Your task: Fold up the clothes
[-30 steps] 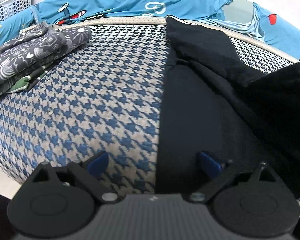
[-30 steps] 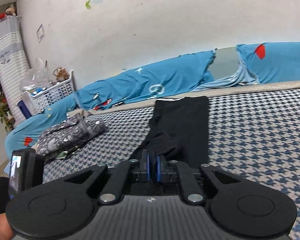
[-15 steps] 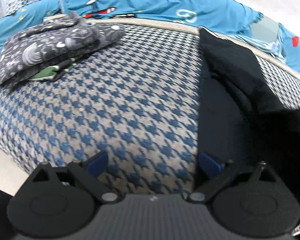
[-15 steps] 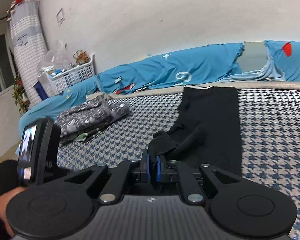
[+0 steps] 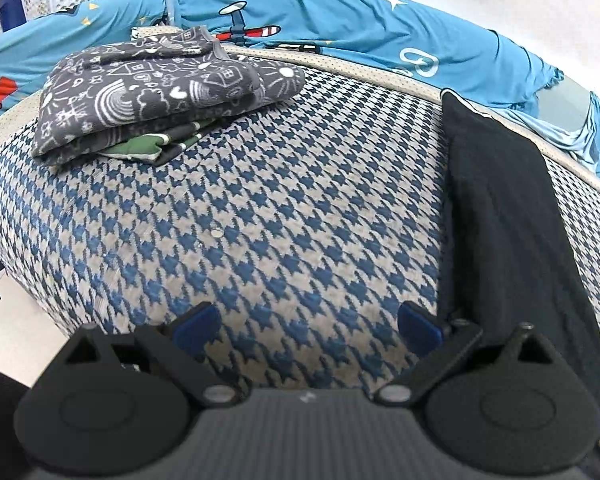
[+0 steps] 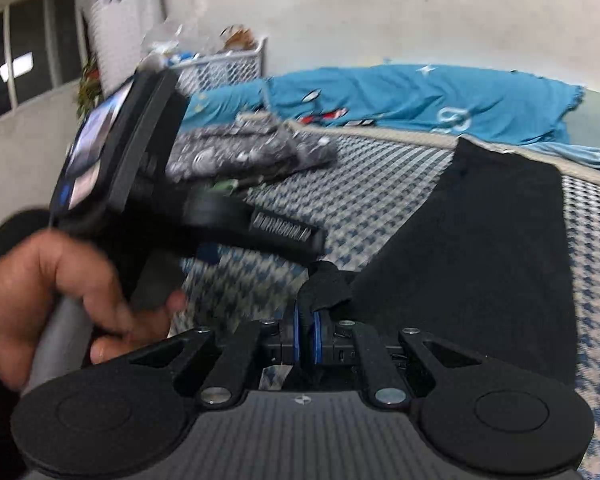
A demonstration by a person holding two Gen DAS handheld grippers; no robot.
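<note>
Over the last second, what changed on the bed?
The right gripper, jaws shut on a bunched corner of the black garment, carried that corner down and across toward the near edge of the blue-and-white houndstooth bed cover. The left gripper and the hand holding it swung close into the right view, jaws open and empty. The folded grey doodle-print clothes stayed put.
</note>
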